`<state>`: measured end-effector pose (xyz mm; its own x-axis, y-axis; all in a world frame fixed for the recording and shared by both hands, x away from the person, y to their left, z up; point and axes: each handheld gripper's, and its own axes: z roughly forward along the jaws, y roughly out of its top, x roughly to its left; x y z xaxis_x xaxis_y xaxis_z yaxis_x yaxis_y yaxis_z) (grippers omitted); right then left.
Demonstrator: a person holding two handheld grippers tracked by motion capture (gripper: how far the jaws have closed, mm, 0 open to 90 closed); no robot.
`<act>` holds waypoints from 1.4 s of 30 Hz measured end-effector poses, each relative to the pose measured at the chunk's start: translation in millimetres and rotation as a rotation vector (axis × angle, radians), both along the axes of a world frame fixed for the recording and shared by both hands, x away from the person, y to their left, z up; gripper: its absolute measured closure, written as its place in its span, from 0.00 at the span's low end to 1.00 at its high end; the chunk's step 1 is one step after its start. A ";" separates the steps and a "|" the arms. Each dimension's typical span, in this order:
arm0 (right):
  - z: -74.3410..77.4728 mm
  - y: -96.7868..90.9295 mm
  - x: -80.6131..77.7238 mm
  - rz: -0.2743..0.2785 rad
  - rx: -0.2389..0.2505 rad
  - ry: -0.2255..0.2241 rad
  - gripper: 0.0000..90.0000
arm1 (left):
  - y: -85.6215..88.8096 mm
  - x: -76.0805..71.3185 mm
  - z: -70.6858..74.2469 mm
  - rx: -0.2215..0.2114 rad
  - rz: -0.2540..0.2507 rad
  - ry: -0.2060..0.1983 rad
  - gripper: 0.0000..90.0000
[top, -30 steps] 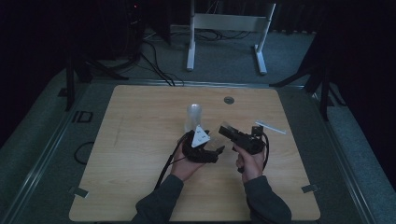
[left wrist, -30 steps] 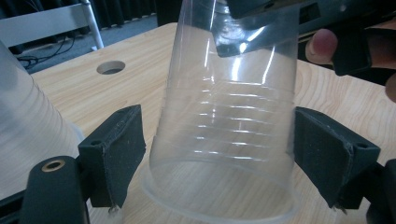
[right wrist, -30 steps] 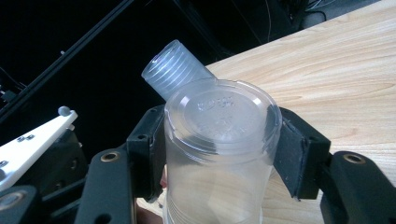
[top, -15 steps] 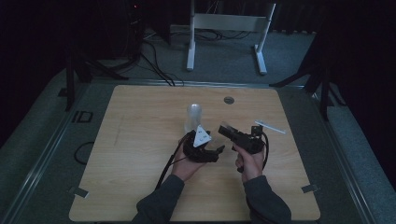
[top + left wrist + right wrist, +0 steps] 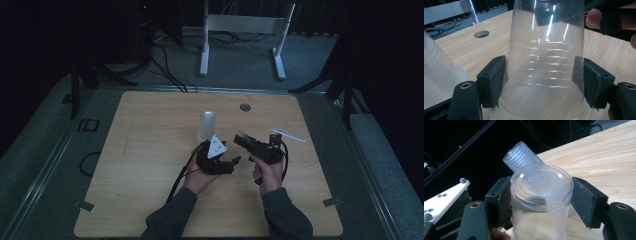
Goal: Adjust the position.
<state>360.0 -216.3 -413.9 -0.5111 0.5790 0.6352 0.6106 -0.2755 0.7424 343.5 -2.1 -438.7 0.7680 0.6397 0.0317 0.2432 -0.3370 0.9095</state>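
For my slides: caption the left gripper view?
Left gripper clamps an upside-down clear plastic cup above the wooden table.

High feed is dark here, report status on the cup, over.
Left gripper just closed, shut on clear cup near its rim. Right gripper jaws just opened, flanking cup's base. Cup stack stands just beyond.

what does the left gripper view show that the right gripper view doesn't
Left gripper view: the clear plastic cup with its open rim nearest, the left hand-held gripper with pads pressing its sides after just closing, a round hole in the table, a fingertip. Right gripper view: the cup's embossed base between the jaws of the right hand-held gripper, which have just been opening, and the other gripper's white plate. Both: that cup, the stack of cups, the wooden table.
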 end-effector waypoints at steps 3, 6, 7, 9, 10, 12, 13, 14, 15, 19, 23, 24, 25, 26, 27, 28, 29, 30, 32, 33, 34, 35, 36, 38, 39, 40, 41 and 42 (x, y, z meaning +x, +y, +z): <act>1.6 -0.9 -0.8 0.006 -0.004 -0.011 0.35 | 1.1 0.9 -0.1 0.000 0.001 0.003 0.31; 2.6 -1.4 -1.7 0.012 -0.010 -0.015 0.35 | 2.1 1.2 0.1 0.001 0.004 0.005 0.31; 2.8 -1.6 -1.9 0.014 -0.011 -0.016 0.35 | 3.2 1.4 0.7 0.002 0.004 0.005 0.31; 1.8 -1.2 -2.4 0.025 -0.023 -0.017 0.35 | 4.6 1.7 1.2 0.006 0.008 0.002 0.31; 1.4 -1.1 -2.8 0.029 -0.026 -0.017 0.35 | 5.2 2.0 1.3 0.007 0.009 0.003 0.31; 0.9 -1.1 -3.7 0.035 -0.033 -0.019 0.35 | 7.0 2.9 1.4 0.006 0.012 0.007 0.31; 0.8 -1.2 -4.2 0.037 -0.036 -0.022 0.35 | 7.8 3.2 1.4 0.006 0.014 0.006 0.31; 0.9 -1.4 -4.9 0.040 -0.039 -0.022 0.35 | 8.5 3.5 1.5 0.009 0.016 0.007 0.31; 1.0 -1.7 -5.4 0.040 -0.043 -0.022 0.35 | 9.3 3.6 1.6 0.008 0.018 0.010 0.31; 1.8 -3.1 -7.5 0.044 -0.059 -0.029 0.36 | 13.0 4.6 2.2 0.002 0.023 0.012 0.31; 1.6 -4.7 -8.7 0.045 -0.073 -0.034 0.36 | 15.3 5.7 2.7 -0.003 0.032 0.015 0.31; 1.4 -5.2 -9.0 0.043 -0.078 -0.033 0.37 | 15.6 5.9 2.7 -0.002 0.033 0.015 0.31; 1.1 -5.9 -9.1 0.043 -0.079 -0.032 0.37 | 15.8 5.9 2.8 -0.002 0.033 0.016 0.31; 0.9 -6.3 -9.3 0.043 -0.079 -0.032 0.37 | 16.1 6.0 2.8 -0.002 0.033 0.015 0.31; 0.6 -6.8 -9.4 0.042 -0.082 -0.031 0.38 | 16.4 6.1 3.0 -0.003 0.034 0.016 0.31; 0.4 -7.5 -9.6 0.042 -0.083 -0.028 0.38 | 16.8 6.3 3.1 -0.003 0.036 0.016 0.31; 0.1 -8.4 -9.6 0.040 -0.086 -0.030 0.38 | 17.6 6.5 3.5 0.001 0.033 0.017 0.31; -0.1 -9.2 -9.7 0.039 -0.089 -0.028 0.38 | 18.2 6.4 3.8 0.000 0.034 0.018 0.31; -0.7 -10.4 -10.0 0.034 -0.097 -0.028 0.40 | 19.1 6.3 4.5 -0.002 0.033 0.019 0.31; -0.8 -10.7 -10.3 0.031 -0.107 -0.029 0.40 | 19.5 6.1 4.9 -0.002 0.033 0.019 0.31; -1.0 -11.1 -10.6 0.028 -0.121 -0.032 0.40 | 20.3 5.9 5.4 0.001 0.031 0.019 0.31; -1.1 -11.3 -11.0 0.028 -0.129 -0.032 0.41 | 20.9 5.8 5.8 -0.001 0.028 0.019 0.32; -1.2 -11.6 -11.3 0.031 -0.135 -0.033 0.41 | 21.6 5.6 6.3 0.000 0.025 0.019 0.32; -1.2 -11.8 -11.8 0.030 -0.155 -0.041 0.42 | 22.6 5.4 7.1 0.000 0.024 0.017 0.32; -1.1 -11.8 -12.1 0.030 -0.160 -0.042 0.42 | 23.2 5.3 7.4 0.001 0.023 0.018 0.32; -0.9 -11.6 -12.3 0.030 -0.165 -0.043 0.42 | 23.8 5.2 8.0 0.003 0.024 0.017 0.32; -0.7 -11.7 -12.6 0.030 -0.176 -0.047 0.43 | 24.3 5.2 8.4 0.003 0.022 0.017 0.32; -0.7 -11.7 -12.7 0.031 -0.181 -0.049 0.43 | 24.8 5.2 8.9 0.003 0.022 0.017 0.32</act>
